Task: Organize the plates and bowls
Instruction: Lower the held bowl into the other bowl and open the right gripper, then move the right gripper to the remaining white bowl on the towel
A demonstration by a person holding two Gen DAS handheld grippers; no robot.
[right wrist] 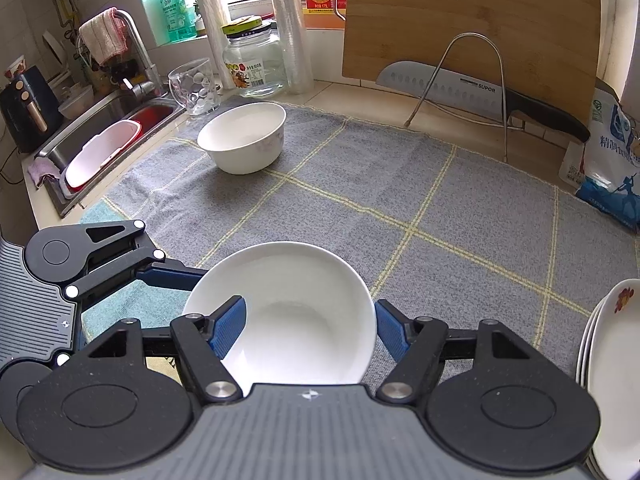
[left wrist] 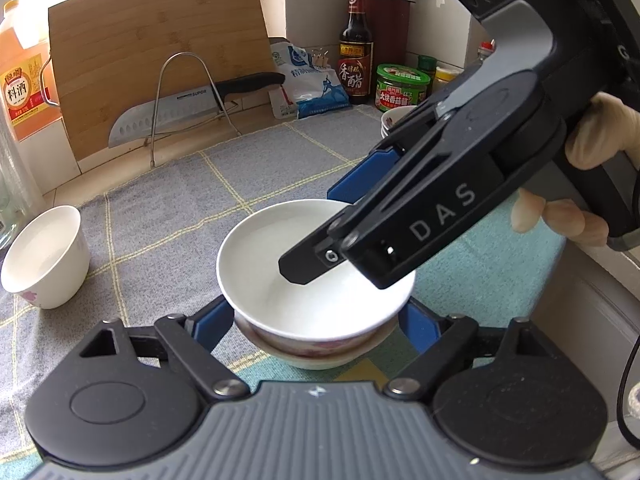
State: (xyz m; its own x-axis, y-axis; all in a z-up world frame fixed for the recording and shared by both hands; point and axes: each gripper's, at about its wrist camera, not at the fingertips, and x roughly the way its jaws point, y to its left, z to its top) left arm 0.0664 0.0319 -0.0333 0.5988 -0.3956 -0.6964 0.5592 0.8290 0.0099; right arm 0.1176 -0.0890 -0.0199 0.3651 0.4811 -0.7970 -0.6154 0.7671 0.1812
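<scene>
Left claw [left wrist: 316, 320] spread wide, low; right claw [right wrist: 310, 330] spread, tilted down over it.

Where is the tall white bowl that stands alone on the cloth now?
The tall white bowl stands on the grey checked cloth, far left in the right wrist view, near the glass jar and sink; in the left wrist view it sits at the left edge.

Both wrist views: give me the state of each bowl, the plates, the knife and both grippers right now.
Top bowl: upright, nested in another bowl, right gripper fingers astride its rim.
Lower bowl: upright on the mat, between the left gripper fingers.
Deep bowl: upright, alone on the mat.
Plates: stacked at the mat's edge.
Knife: resting in the wire rack.
Left gripper: open.
Right gripper: open.
</scene>
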